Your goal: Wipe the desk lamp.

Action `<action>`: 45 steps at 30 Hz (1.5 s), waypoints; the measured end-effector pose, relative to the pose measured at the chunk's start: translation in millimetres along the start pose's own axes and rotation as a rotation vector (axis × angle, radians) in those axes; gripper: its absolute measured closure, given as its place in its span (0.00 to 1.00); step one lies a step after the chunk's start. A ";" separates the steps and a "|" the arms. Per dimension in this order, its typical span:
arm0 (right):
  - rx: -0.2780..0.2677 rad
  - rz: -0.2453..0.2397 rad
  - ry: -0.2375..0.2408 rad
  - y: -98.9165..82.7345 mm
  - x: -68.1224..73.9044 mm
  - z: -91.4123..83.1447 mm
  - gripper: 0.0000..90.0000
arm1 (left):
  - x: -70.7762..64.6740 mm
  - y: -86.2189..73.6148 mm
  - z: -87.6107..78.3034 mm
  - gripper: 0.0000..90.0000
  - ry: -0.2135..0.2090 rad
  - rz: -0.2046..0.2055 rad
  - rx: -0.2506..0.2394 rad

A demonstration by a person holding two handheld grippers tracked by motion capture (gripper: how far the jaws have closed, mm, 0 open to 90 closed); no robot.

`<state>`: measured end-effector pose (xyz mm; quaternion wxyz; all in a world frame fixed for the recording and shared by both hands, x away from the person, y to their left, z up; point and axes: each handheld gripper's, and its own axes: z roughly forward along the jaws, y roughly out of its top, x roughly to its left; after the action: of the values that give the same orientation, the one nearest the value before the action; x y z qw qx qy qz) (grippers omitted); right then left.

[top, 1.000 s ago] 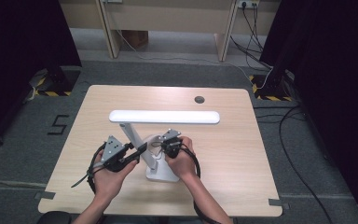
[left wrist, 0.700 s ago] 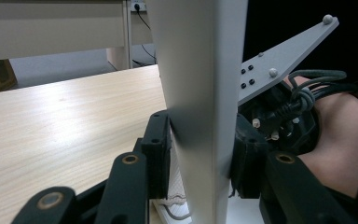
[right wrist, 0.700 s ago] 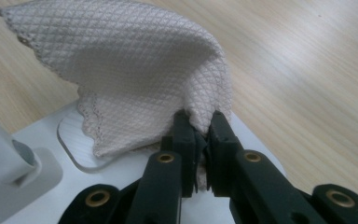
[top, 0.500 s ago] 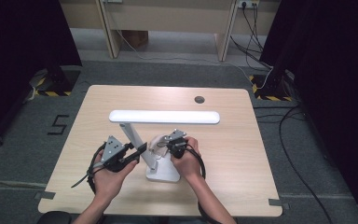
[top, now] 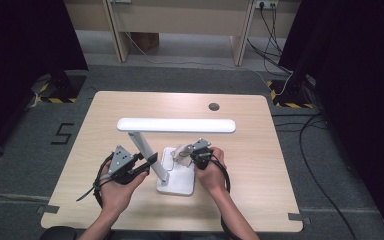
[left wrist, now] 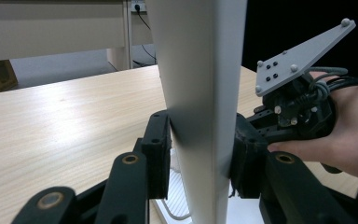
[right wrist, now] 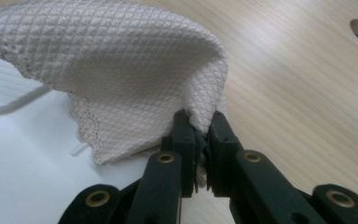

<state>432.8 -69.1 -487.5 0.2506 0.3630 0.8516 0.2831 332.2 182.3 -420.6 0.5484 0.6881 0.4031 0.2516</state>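
Observation:
A white desk lamp stands on the table, with a long bar head [top: 176,125], a slanted stem [top: 147,152] and a flat white base [top: 180,182]. My left gripper [top: 152,159] is shut on the stem [left wrist: 200,93], one black pad [left wrist: 157,154] pressing each side. My right gripper [top: 186,156] is shut on a beige waffle-weave cloth [right wrist: 121,79], pinched at a fold. The cloth [top: 181,151] lies against the lamp base [right wrist: 23,168] near its right edge.
The wooden table [top: 260,150] has a round cable hole [top: 213,106] at the back. Its edges drop to grey floor. Cables [top: 325,125] trail on the floor at the right, and a desk frame [top: 180,25] stands beyond the table.
My right gripper has slid to the right across the lamp base with the cloth in it. The left gripper and the lamp have stayed put.

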 end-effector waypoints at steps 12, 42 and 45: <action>-0.110 0.038 0.035 41.1 -0.5 -8.9 0.94 | 0.2 -1.1 -0.6 0.71 -0.004 -0.005 -0.008; 0.023 -0.011 0.053 40.0 11.4 29.5 0.94 | 0.6 -2.0 -0.8 0.71 -0.006 -0.009 -0.013; 0.028 -0.017 0.043 38.0 8.3 28.3 0.94 | 0.6 -2.6 -1.1 0.71 -0.004 -0.011 -0.014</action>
<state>463.7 -32.3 -484.3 0.2297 0.3532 0.8636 0.2768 330.9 183.5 -422.8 0.5554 0.6826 0.4039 0.2499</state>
